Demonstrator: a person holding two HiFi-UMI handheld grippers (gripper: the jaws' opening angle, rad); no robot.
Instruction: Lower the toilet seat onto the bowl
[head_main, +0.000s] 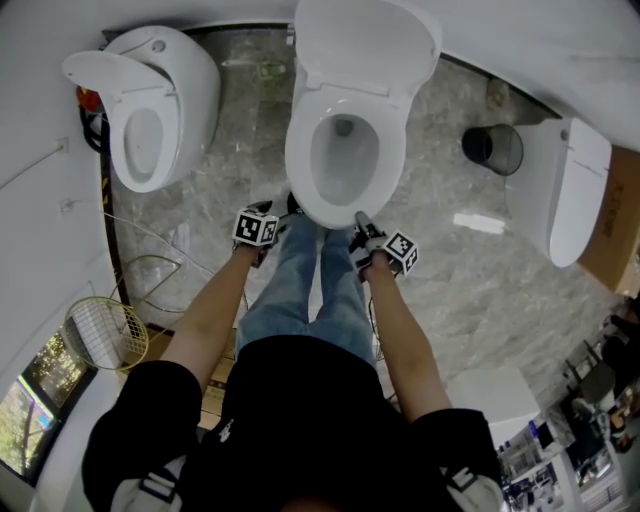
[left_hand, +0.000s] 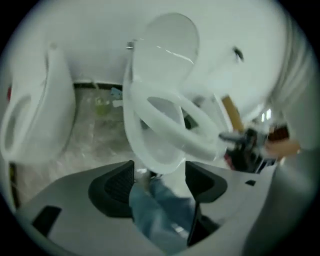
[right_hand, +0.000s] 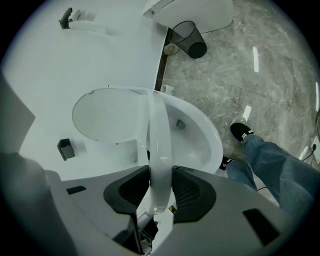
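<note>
I see the right tool (right_hand: 161, 187) pinching the front edge of the seat (right_hand: 159, 135), its pads pressed on either face of the white ring. That is the sensible place to take hold, since it is the point furthest from the hinge and the seat swings there with least effort. Seen from the left tool's side, the seat hangs tilted, lifted off the bowl (right_hand: 207, 140) at the front and hinged at the back. The lid (right_hand: 107, 115) stands upright behind it. I'd judge the seat is partway down and not yet resting on the rim.

The left tool (left_hand: 160, 177) is spread and empty, held low just in front of the bowl above the person's jeans (left_hand: 160, 215). It seems to be staying out of the way while one tool does the lowering. What's left looks like a slow, guided drop, keeping the pinch until seat meets rim so it doesn't slam.
</note>
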